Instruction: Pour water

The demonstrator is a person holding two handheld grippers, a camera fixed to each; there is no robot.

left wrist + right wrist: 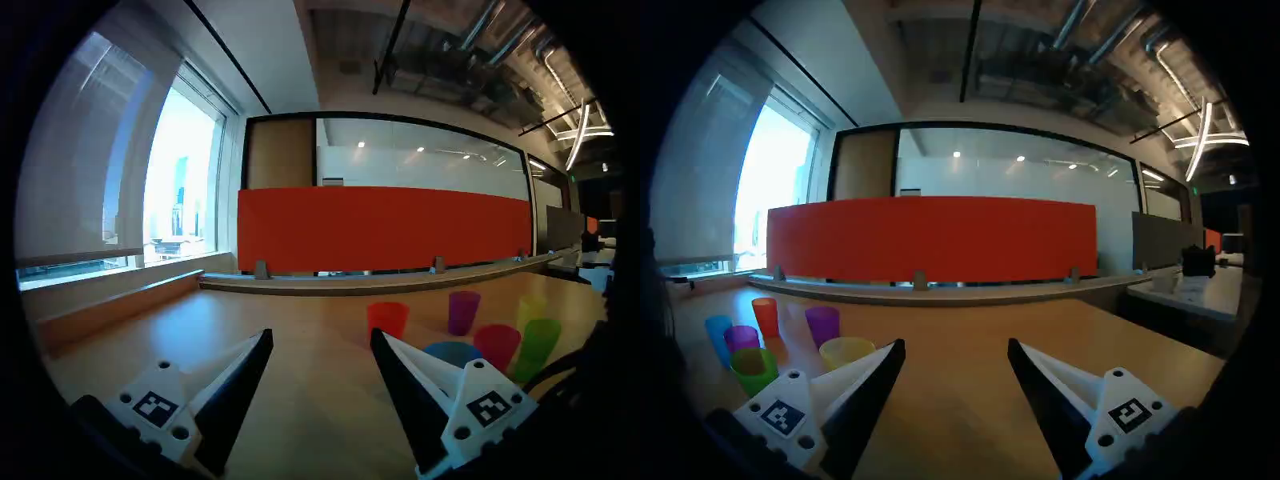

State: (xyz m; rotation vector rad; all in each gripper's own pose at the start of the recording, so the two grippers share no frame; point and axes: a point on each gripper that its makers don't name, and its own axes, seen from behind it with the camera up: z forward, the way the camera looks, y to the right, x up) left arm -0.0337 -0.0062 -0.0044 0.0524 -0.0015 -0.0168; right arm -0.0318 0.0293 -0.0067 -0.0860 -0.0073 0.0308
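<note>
Jaws on my left gripper (320, 336) stand apart and empty over the counter (264, 304). Ahead to their right I note six cups: red cup (388, 318), blue cup (448, 350), purple cup (464, 312), pink cup (498, 344), yellow cup (530, 308), green cup (540, 344). My right gripper (956, 344) also has its jaws apart and empty, with the cups clustered at its left.

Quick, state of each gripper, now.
Left gripper: open, holding nothing.
Right gripper: open, holding nothing.
</note>
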